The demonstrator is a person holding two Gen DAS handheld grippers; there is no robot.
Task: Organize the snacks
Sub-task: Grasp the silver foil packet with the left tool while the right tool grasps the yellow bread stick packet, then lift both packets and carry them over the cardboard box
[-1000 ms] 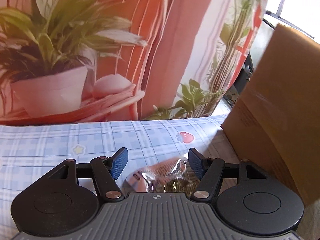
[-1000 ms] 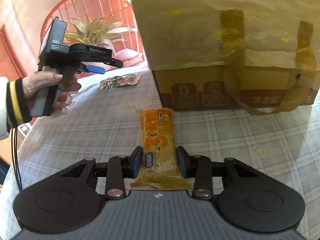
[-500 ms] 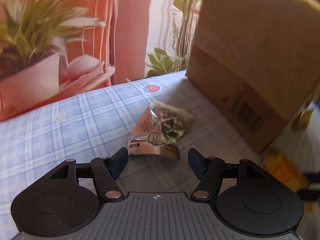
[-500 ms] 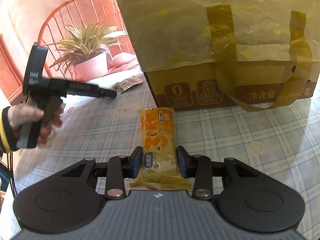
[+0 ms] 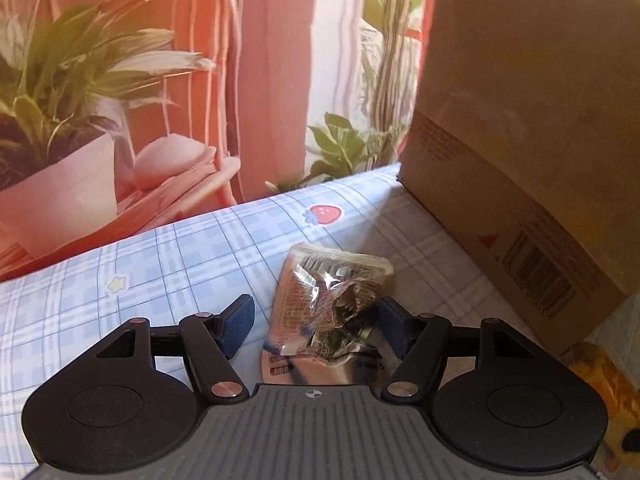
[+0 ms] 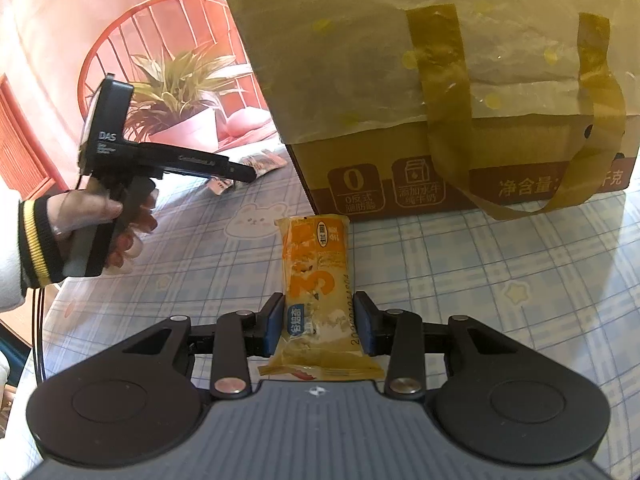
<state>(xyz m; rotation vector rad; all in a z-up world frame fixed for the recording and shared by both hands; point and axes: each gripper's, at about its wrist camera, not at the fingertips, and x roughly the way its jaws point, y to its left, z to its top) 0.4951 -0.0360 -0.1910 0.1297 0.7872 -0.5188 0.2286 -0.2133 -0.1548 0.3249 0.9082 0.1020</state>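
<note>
A crinkled silver snack packet (image 5: 332, 304) lies on the blue checked tablecloth (image 5: 168, 264), close to the cardboard box (image 5: 520, 120). My left gripper (image 5: 313, 325) is open with the packet between its fingers; the left pad (image 5: 237, 323) stands clear of it, and the right pad (image 5: 391, 326) is at the packet's edge. In the right wrist view my right gripper (image 6: 320, 328) is shut on a yellow snack bar packet (image 6: 316, 264) that points toward the box (image 6: 460, 184). That view also shows the left gripper (image 6: 244, 172) over the silver packet (image 6: 262, 162).
The box is lined with a yellow plastic bag (image 6: 420, 40) whose handles hang down its front. A person's hand (image 6: 100, 216) in a striped cuff holds the left gripper. A potted plant (image 5: 60, 128) and a red chair stand beyond the table's far edge.
The left gripper swung toward the box and came down over the silver packet, which now sits between its fingers. The right gripper and its yellow packet stayed put.
</note>
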